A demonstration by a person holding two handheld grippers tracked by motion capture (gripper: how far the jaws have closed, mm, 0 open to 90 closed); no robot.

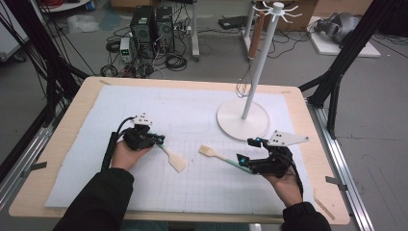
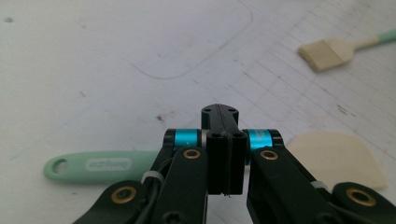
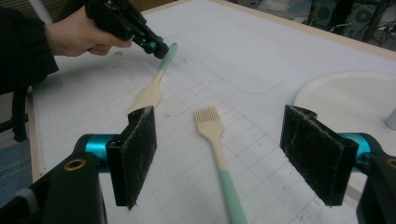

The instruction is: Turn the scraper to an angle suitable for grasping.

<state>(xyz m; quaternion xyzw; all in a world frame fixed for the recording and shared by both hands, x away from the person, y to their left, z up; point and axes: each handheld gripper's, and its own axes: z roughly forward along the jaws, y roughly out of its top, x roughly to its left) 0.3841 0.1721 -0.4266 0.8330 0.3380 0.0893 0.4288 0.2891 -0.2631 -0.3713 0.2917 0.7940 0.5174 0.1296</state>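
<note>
The right gripper (image 3: 219,154) stands with its jaws wide apart, gripping nothing: in its own view the two black pads (image 3: 137,156) flank the pastry brush (image 3: 216,140), which lies on the white mat (image 3: 261,42) between them without touching either. The brush's mint handle runs back under the gripper and its pale bristles point away from it. In the high view the same brush (image 1: 219,155) stretches from the right gripper (image 1: 244,151) toward the middle of the mat.

Beyond the brush, farther from the right gripper, the left gripper (image 3: 159,48) is closed, pads pressed flat together in its own view (image 2: 226,158). The spatula (image 2: 100,166) lies crosswise just beneath those closed jaws, mint handle to one side and cream blade to the other; whether the jaws pinch its neck cannot be told. In the high view the spatula (image 1: 174,159) angles away from the left gripper (image 1: 159,139).

Farthest off, past the right gripper, the round base of the white rack (image 1: 243,120) sits on the mat
</note>
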